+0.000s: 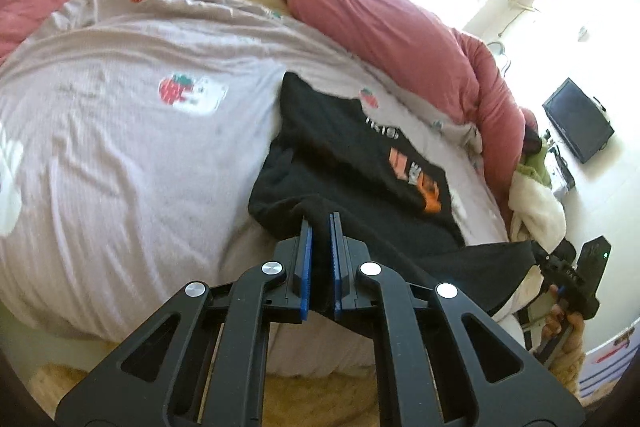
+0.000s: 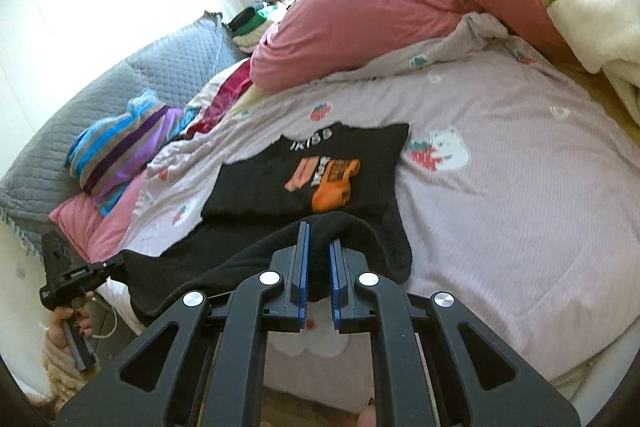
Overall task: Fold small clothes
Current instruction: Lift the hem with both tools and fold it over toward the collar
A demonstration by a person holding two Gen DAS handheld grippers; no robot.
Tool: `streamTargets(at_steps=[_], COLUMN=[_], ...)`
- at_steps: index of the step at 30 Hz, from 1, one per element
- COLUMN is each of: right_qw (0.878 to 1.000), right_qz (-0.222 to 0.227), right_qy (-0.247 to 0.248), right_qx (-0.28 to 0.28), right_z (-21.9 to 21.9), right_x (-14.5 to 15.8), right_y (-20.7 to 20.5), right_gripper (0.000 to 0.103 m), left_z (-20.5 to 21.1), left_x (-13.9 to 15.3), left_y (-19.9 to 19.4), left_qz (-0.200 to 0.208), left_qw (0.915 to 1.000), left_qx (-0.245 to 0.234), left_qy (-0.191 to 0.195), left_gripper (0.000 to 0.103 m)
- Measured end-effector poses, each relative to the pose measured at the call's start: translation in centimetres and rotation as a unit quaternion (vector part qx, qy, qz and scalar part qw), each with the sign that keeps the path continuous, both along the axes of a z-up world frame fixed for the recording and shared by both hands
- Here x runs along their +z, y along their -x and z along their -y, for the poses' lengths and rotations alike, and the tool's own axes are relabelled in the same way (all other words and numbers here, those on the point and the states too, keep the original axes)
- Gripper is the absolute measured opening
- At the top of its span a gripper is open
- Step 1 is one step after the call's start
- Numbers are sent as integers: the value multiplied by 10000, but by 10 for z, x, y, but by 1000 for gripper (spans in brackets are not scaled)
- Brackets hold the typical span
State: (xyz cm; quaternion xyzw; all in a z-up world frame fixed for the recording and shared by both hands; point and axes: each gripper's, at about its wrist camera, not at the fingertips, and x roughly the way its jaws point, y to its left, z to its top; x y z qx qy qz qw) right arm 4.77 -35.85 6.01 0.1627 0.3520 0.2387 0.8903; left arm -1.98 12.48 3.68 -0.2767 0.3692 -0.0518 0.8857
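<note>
The left claw [image 1: 320, 223] is pinching the near hem of the small black knit top with an orange print [image 1: 360, 155], which lies on the pale strawberry-patterned bedsheet [image 1: 120, 147]. The right claw [image 2: 319, 231] is pressed onto the same hem further along. Soft, light and limp, the top will likely sag between grips, so corners suit best; no containers show.

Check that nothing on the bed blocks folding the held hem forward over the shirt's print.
Nothing visible does. Both grippers, left gripper and right gripper, pinch the black shirt; only bare strawberry-print sheet surrounds it.
</note>
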Motion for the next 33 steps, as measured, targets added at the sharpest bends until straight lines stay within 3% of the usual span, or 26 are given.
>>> streamTargets(at_steps=[9,20,33], right_qw=[9995,9985,9986], right_qz=[272,390,106], right_qy=[-80,-195,1], right_qx=[-142,-332,-509], right_z=[3,4,-3], right_x=[12,17,-5], right_y=[-25,-74,-124], right_gripper=[8,8,8], left_z=[-13,-20,-28], left_x=[16,40,17], left_y=[-38,-113,-166], left_qz=[126,139,-271], left_qw=[9995,9995,9991], left_qx=[167,239,311], left_qy=[243,122,13], left_gripper=[2,2,2])
